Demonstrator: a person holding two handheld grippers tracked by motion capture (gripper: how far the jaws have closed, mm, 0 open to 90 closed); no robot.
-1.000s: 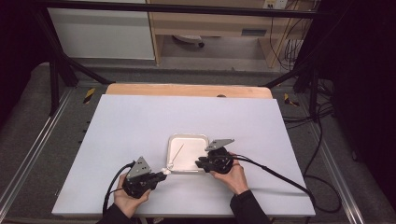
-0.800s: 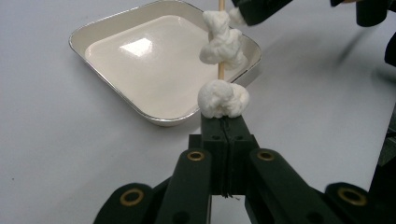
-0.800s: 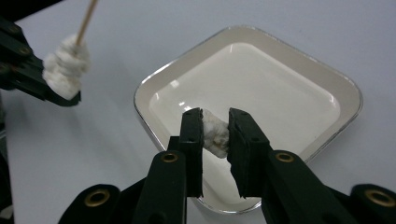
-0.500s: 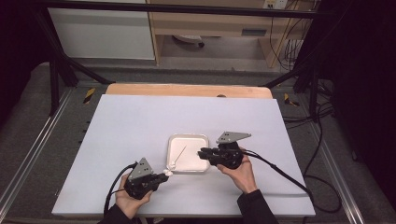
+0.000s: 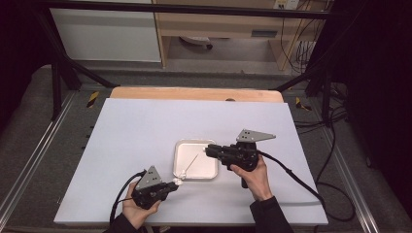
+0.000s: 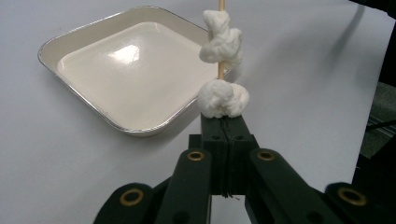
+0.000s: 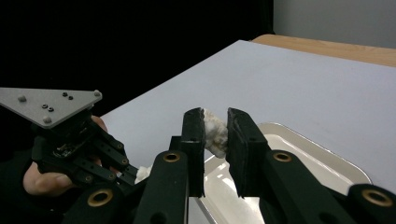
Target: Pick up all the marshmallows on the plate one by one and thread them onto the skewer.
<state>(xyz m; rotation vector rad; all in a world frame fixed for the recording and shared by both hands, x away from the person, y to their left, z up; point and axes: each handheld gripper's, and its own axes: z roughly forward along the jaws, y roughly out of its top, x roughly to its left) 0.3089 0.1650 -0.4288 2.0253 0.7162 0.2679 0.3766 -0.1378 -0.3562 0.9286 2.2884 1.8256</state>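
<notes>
Left claw [image 6: 223, 122] clamped on a thin wooden skewer [image 6: 220, 70] bearing two white marshmallows [image 6: 222, 99], just beside the square white tray [image 6: 70, 44] on the worktop [image 5: 131, 126]. Right claw [image 7: 215, 133], above the tray, grips a third white marshmallow piece [image 7: 215, 130]. No legible writing anywhere.
</notes>
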